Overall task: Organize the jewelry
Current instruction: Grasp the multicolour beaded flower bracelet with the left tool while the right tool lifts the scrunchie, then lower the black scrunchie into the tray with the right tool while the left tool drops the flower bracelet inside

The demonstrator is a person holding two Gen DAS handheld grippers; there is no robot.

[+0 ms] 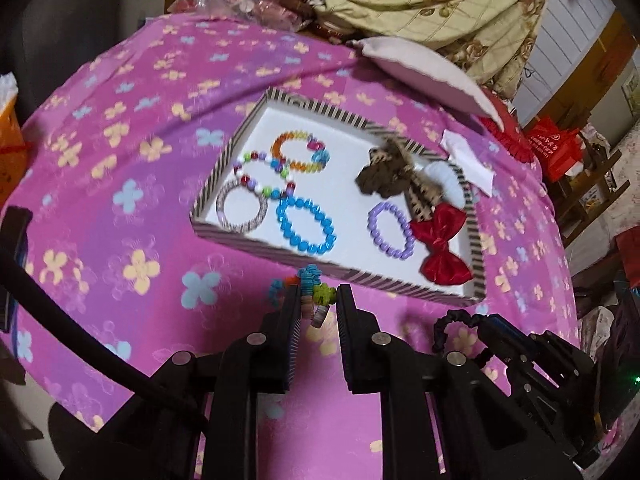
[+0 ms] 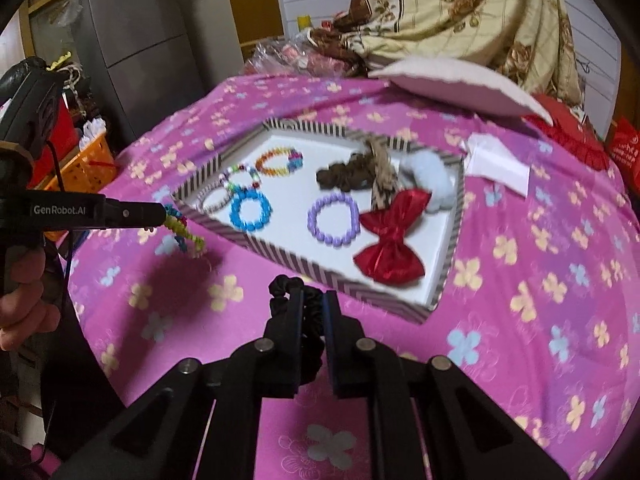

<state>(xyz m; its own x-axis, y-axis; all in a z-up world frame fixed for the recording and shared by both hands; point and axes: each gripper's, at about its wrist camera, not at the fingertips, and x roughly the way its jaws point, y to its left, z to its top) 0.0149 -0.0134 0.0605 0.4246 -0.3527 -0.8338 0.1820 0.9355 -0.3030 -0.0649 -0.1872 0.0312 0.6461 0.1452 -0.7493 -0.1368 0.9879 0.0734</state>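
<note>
A striped-rim white tray (image 1: 256,245) (image 2: 280,258) lies on the pink flowered cloth. It holds bead bracelets: blue (image 1: 306,222) (image 2: 250,208), purple (image 1: 390,230) (image 2: 334,220), orange (image 1: 298,152), plus a red bow (image 1: 440,246) (image 2: 390,246) and a brown scrunchie (image 1: 384,170). My left gripper (image 1: 318,300) (image 2: 166,216) is shut on a multicolour bead bracelet (image 1: 312,286) (image 2: 182,230), held just before the tray's near edge. My right gripper (image 2: 314,300) (image 1: 486,322) is shut on a black scrunchie (image 2: 280,294) (image 1: 450,326), in front of the tray.
A white pillow (image 1: 428,74) (image 2: 460,86) and floral quilt (image 2: 460,12) lie behind the tray. White paper (image 1: 468,162) (image 2: 496,166) sits right of it. An orange basket (image 2: 84,164) and grey cabinet (image 2: 136,40) stand left of the bed.
</note>
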